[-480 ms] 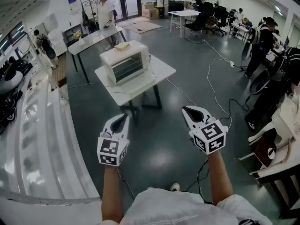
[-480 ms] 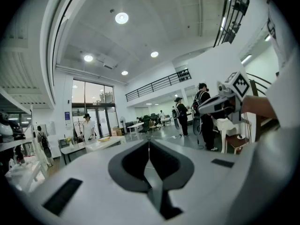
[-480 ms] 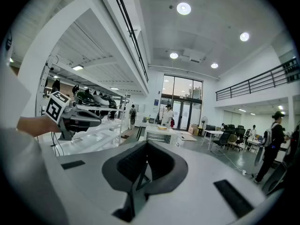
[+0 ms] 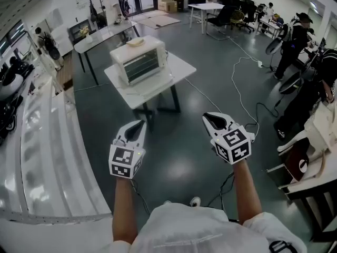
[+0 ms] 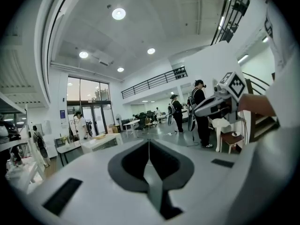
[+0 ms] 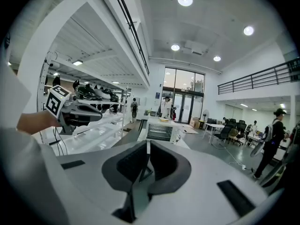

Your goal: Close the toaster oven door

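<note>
My left gripper (image 4: 138, 126) and right gripper (image 4: 210, 119) hang in mid-air over the grey floor (image 4: 179, 165), both well apart from the toaster oven (image 4: 138, 59), which stands on a small white table (image 4: 181, 68) ahead of me. Each gripper's jaws are pressed together with nothing between them. In the head view the left gripper points almost straight at the toaster oven's glass front, while the right gripper sits off to that front's right. The toaster oven shows small and distant beyond the tips in both the left gripper view (image 5: 98, 142) and the right gripper view (image 6: 160, 131); from here I cannot tell how its door stands. A pale flat thing (image 4: 136, 42) lies on the toaster oven's top.
</note>
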`<action>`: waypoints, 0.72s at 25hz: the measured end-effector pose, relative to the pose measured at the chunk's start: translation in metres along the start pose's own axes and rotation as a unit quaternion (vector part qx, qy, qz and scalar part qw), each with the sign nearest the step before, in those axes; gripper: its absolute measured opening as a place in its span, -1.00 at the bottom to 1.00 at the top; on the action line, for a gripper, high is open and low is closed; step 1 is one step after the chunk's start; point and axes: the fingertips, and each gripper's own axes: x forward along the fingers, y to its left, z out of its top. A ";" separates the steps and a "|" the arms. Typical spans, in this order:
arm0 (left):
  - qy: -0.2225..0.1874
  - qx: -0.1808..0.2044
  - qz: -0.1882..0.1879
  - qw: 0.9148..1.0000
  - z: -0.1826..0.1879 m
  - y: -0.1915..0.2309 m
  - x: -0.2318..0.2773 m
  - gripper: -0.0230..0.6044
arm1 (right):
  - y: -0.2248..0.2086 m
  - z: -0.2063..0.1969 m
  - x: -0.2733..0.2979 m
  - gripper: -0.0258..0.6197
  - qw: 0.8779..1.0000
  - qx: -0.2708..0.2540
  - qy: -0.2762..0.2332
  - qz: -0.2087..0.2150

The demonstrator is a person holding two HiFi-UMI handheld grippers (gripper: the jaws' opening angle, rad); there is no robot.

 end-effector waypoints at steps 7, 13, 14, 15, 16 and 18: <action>0.005 -0.031 0.016 0.999 -0.011 -0.005 0.004 -0.85 | -0.002 -0.002 -0.002 -0.80 0.999 0.025 -0.017 0.015; 0.011 -0.022 0.014 1.000 -0.013 -0.016 0.013 -0.59 | -0.009 -0.006 0.001 -0.46 0.999 0.027 -0.028 0.031; 0.015 -0.020 0.014 1.000 -0.013 -0.019 0.015 -0.59 | -0.011 -0.008 0.001 -0.46 0.999 0.030 -0.028 0.036; 0.019 -0.019 0.015 1.000 -0.015 -0.022 0.018 -0.59 | -0.013 -0.011 0.002 -0.46 0.998 0.032 -0.027 0.039; 0.024 -0.018 0.015 0.999 -0.017 -0.024 0.020 -0.59 | -0.016 -0.014 0.002 -0.46 0.998 0.033 -0.025 0.041; 0.033 -0.019 0.016 0.999 -0.021 -0.030 0.026 -0.60 | -0.023 -0.021 0.003 -0.46 0.998 0.036 -0.020 0.042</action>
